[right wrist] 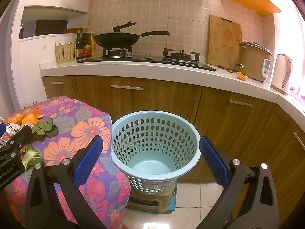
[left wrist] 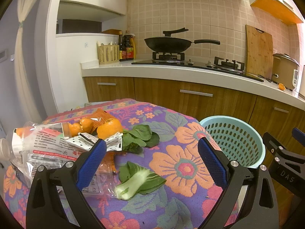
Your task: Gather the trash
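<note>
Two open grippers over floral table and waste basket; trash uncollected.

Left gripper (left wrist: 152,148): jaws spread wide, nothing held, above the floral tablecloth (left wrist: 183,164). Between its fingers: bok choy piece (left wrist: 139,181). Beyond, toward the left: leafy greens (left wrist: 141,138), orange peels (left wrist: 109,127), patterned wrapper (left wrist: 89,141), clear printed plastic bag (left wrist: 38,148). Right gripper (right wrist: 151,148): jaws spread wide, nothing held, framing the pale blue perforated basket (right wrist: 183,122), which stands on a stool (right wrist: 152,200) just beside the table. One more orange peel (right wrist: 241,76) lies on the countertop (right wrist: 133,70) near the rice cooker (right wrist: 254,61).
</note>
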`<state>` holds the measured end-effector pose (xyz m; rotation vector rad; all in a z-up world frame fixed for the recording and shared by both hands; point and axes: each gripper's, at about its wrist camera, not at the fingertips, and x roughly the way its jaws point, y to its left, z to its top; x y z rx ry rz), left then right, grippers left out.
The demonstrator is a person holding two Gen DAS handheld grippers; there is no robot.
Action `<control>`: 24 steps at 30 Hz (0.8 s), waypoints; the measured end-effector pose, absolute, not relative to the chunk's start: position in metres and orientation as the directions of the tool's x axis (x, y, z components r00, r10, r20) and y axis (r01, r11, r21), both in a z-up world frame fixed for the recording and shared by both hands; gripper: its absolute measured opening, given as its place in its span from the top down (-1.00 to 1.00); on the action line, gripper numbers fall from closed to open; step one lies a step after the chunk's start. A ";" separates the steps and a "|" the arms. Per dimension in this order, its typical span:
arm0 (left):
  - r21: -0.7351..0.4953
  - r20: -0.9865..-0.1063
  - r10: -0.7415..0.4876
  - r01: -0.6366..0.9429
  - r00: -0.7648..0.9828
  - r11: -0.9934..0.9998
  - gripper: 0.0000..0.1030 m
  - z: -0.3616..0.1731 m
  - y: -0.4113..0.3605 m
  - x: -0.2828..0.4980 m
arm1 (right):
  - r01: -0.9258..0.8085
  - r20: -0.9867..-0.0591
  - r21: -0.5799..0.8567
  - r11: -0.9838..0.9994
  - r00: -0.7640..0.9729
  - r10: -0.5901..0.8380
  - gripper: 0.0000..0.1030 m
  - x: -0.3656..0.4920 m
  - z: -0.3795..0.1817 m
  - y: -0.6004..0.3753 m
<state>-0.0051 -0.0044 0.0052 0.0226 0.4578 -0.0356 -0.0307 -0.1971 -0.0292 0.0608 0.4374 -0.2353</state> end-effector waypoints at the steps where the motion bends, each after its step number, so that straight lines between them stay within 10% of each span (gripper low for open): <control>1: 0.014 -0.441 -0.029 0.039 0.897 0.999 -0.82 0.005 -0.004 -0.005 | 0.237 -0.426 0.006 0.971 0.880 -0.212 -0.87 -0.031 -0.029 -0.197; 15: -0.097 -0.434 -0.055 0.014 0.899 0.995 -0.81 0.022 0.063 -0.029 | 0.070 -0.398 0.009 0.997 0.915 -0.061 -0.83 -0.025 -0.023 -0.170; 24: -0.105 -0.451 0.135 -0.203 0.882 0.974 -0.81 0.026 0.143 -0.049 | -0.145 -0.396 0.000 0.989 0.909 0.133 -0.66 -0.019 -0.017 -0.117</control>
